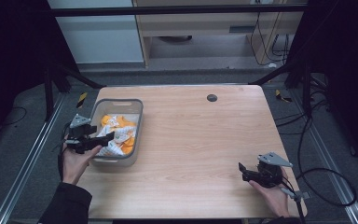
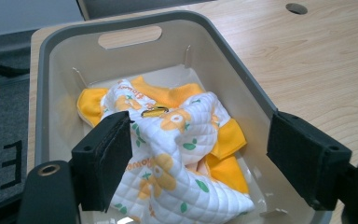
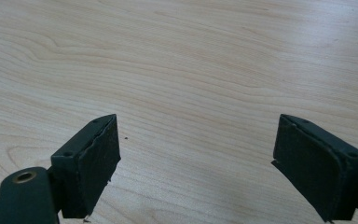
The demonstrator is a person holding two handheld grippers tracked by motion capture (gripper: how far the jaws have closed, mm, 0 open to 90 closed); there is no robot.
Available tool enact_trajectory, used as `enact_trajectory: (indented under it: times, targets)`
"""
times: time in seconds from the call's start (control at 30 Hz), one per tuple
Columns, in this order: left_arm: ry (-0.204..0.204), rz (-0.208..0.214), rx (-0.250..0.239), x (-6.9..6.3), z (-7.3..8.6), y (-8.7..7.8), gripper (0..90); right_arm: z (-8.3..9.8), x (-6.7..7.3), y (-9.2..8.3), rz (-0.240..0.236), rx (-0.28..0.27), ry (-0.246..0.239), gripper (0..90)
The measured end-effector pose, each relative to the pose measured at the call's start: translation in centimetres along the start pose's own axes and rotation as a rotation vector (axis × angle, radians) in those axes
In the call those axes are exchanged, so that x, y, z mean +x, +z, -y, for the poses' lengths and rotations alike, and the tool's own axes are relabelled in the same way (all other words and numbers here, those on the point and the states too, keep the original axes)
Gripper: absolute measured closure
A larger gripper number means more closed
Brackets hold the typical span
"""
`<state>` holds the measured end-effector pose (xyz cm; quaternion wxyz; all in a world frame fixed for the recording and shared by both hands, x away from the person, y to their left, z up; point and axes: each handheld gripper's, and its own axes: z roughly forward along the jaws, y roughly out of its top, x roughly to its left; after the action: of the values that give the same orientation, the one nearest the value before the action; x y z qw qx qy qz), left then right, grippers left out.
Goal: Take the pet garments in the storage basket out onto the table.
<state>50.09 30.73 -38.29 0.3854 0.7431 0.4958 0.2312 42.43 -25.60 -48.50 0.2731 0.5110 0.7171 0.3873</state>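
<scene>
A grey plastic bin [image 1: 98,106] stands on the left part of the wooden table [image 1: 196,140]. Inside it lies a crumpled white quilted cloth with orange flowers and orange lining [image 1: 116,135] [image 2: 177,154]. My left gripper [image 1: 103,140] [image 2: 200,158] hovers at the bin's near left rim, jaws open, straddling the cloth and the bin's right wall [image 2: 242,79] without closing on anything. My right gripper [image 1: 243,169] [image 3: 198,163] rests low over bare wood at the table's near right, jaws wide open and empty.
A small dark round hole [image 1: 211,97] [image 2: 296,8] sits near the table's far edge. Black frame legs and cables [image 1: 326,177] surround the table. Bare wood stretches between the bin and the right gripper.
</scene>
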Motion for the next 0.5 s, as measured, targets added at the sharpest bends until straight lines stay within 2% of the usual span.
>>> enact_trajectory:
  times: [0.27, 0.5]
  targets:
    - [0.016, -0.002, 0.043, 0.2, -0.9, 0.9, 21.7, 0.0, 0.0, 0.0, -0.001, 0.001, -0.003, 14.4]
    - [0.030, -0.003, 0.101, 0.4, -1.4, 2.0, 21.8, 0.0, 0.0, 0.1, -0.004, 0.002, -0.008, 14.8]
